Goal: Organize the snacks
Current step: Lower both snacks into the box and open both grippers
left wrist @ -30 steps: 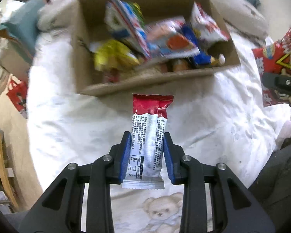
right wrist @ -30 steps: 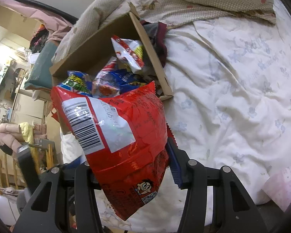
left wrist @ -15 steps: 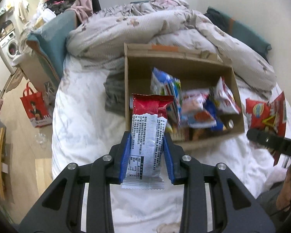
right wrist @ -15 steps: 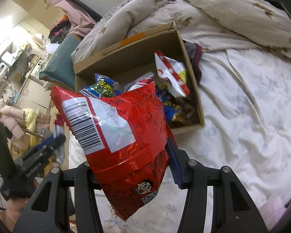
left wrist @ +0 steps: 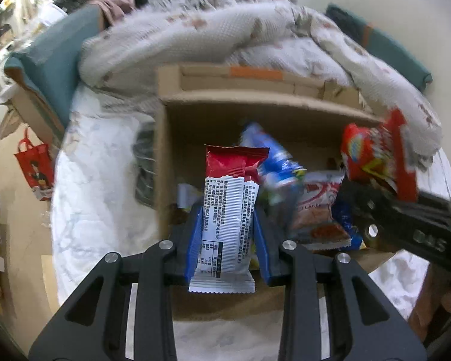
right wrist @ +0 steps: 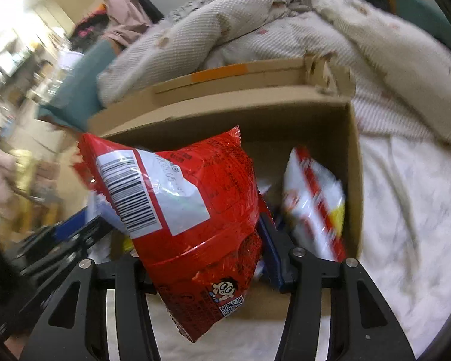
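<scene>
Two snacks we hold over the cardboard box [left wrist: 213, 114]: our left gripper [left wrist: 228, 246] clamps a white-and-red packet [left wrist: 228, 210], our right gripper [right wrist: 207, 249] a red bag [right wrist: 195, 210].

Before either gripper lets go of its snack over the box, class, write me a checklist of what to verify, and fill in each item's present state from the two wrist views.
1. Left gripper shut on the red and white packet: ok.
2. Right gripper shut on the red bag: ok, though one finger is hidden behind the bag.
3. Both snacks above the open cardboard box: ok.
4. Free room in the box under the packet: cannot tell; the blue bag and others crowd that part.
5. Grippers clear of each other: not ok; the right one reaches close beside the left.
6. Views sharp enough to judge height above the box: cannot tell, both are blurred.
</scene>
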Motion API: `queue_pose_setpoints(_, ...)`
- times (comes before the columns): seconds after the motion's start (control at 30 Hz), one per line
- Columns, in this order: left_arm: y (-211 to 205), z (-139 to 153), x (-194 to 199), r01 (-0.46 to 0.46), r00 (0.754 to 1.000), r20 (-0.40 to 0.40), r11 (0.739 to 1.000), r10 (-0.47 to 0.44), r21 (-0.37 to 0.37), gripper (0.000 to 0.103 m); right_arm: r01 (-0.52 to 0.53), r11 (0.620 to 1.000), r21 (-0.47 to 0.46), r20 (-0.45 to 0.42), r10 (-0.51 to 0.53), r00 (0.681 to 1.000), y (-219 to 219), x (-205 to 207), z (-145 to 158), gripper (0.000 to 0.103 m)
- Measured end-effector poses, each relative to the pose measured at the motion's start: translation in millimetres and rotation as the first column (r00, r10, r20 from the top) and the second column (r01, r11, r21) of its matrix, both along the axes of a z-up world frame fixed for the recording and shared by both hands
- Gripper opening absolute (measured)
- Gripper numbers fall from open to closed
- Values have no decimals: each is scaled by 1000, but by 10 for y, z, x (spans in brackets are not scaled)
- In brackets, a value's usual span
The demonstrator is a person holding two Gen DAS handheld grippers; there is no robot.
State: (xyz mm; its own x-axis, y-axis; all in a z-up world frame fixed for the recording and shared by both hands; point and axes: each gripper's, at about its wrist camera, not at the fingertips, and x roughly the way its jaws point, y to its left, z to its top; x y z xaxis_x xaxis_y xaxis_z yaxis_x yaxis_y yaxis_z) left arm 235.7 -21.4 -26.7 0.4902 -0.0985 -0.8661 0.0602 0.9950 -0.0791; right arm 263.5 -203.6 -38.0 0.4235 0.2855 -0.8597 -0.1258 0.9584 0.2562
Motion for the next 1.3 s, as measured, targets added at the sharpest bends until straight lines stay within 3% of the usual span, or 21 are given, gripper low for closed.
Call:
queue_pose_setpoints(0.07,21,-195,94,-3,996,-86,998,-3,-65,28,14,999,-50,-24,-15,1000,18,98,-109,54)
queue_pose_setpoints(0.13,82,-297,100,-41,994,-108,994,30,-101,28,22,999,-26,-58,-23,998,-10,144,-226,54)
queue_pose_setpoints(0.23,32,-285,72,-13,997,-72,999,9,-53,28,27,1000,12,-86,-26,996,-43,158,-345,56)
queue_pose_setpoints(0.33,18,-204,59,-11,999,-46,998,9,-55,28,39,997,63,-94,-32,995,-110,156,-372,57)
queue_pose_setpoints(0.43,33,-127,51,-23,999,-34,996,20,-80,29,60,987,151,-116,-42,992,-174,128,-361,64)
queue_pose_setpoints(0.53,-7,-74,52,-13,1000,-17,998,12,-57,44,69,975,209,-117,-45,992,-215,106,-313,78)
queue_pose_setpoints(0.6,-4,-34,17,-25,1000,12,999,26,-44,68,65,971,232,-106,-41,994,-233,83,-271,87)
queue_pose_setpoints(0.67,12,-4,-6,-34,999,21,998,36,-55,77,55,967,249,-97,-32,995,-246,57,-215,99)
queue_pose_setpoints(0.73,25,28,-30,-32,999,29,997,34,-72,77,57,960,275,-70,-39,997,-293,32,-125,103)
queue_pose_setpoints(1.07,193,356,-290,-79,990,114,995,86,-63,78,91,936,339,-29,-86,996,-594,-248,193,103)
queue_pose_setpoints(1.2,282,461,-497,-103,982,153,994,108,-40,99,104,931,349,-12,-106,994,-643,-450,255,103)
queue_pose_setpoints(1.3,359,498,-663,-119,979,161,992,123,-37,101,101,946,308,28,-115,993,-639,-671,312,103)
